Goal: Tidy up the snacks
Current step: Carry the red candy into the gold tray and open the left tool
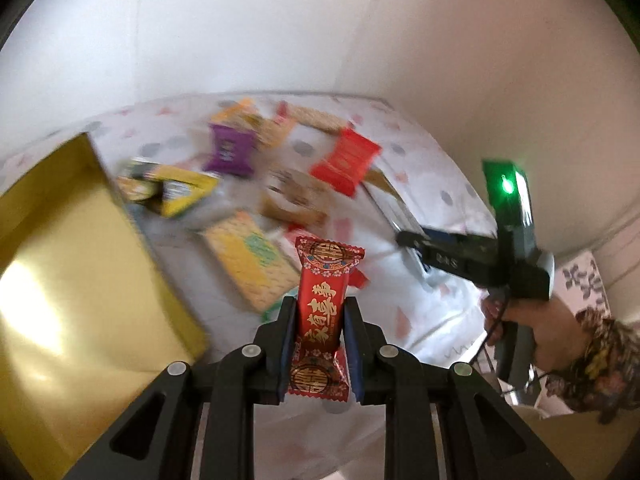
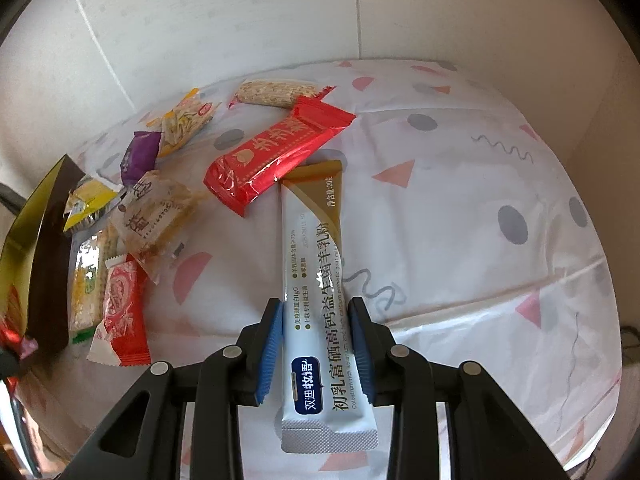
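Snacks lie scattered on a patterned cloth (image 2: 460,208), and two of them are in the grippers. The left gripper (image 1: 320,312) is clenched on a red candy (image 1: 322,304), which stands upright between the blue pads with its crimped top poking above the fingertips and its lower end down between the fingers. To that gripper's left sits a gold box (image 1: 72,280), open and close by. Ahead of it the pile is blurred: a yellow cracker pack (image 1: 248,256) just beyond the candy, a purple packet (image 1: 230,150) farther off, and a red packet (image 1: 346,160) ahead to the right.

The right gripper (image 2: 318,320) grasps a milk sachet (image 2: 316,280), a long white stick with a brown tip. Its pads press on the sachet's two long edges near the lower half; the brown end points away from the gripper and the sealed end hangs back between the fingers. Touching the sachet's far tip is the long red packet (image 2: 276,156). To the gripper's left lie a small red-and-white packet (image 2: 120,312), a clear-wrapped cake (image 2: 156,216) and the purple packet (image 2: 138,156), with the box edge (image 2: 24,232) beyond them. In the left camera's view a hand (image 1: 536,332) holds the right gripper's handle, off to the right.
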The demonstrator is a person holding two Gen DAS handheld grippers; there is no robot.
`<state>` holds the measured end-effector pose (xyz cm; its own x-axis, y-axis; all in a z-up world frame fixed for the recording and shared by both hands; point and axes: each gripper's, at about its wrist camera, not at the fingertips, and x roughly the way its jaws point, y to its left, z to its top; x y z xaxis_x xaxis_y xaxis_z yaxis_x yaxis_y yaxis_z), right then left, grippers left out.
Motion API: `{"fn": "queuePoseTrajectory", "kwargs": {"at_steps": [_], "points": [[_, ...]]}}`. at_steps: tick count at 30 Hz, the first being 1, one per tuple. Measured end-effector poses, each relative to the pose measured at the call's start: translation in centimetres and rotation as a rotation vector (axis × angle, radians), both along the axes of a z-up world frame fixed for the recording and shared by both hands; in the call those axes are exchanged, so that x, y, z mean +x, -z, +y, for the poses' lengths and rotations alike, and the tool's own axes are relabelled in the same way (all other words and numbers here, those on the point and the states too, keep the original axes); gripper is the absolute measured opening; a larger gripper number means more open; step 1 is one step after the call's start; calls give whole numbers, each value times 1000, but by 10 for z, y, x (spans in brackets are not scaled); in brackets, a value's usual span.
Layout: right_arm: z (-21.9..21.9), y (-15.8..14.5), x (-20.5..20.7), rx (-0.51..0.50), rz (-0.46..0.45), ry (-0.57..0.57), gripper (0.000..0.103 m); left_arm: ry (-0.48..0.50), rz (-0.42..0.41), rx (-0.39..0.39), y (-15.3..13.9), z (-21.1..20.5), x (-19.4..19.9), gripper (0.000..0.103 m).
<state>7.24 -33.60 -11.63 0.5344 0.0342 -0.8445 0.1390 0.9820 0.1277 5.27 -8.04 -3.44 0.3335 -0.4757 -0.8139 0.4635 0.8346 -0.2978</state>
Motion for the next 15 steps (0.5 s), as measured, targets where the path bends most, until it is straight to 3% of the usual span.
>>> {"fn": "queuePoseTrajectory", "kwargs": {"at_steps": [15], "points": [[8,-1,3,-3,31,49,33,-520,0,89,19,160,48,23]]}}
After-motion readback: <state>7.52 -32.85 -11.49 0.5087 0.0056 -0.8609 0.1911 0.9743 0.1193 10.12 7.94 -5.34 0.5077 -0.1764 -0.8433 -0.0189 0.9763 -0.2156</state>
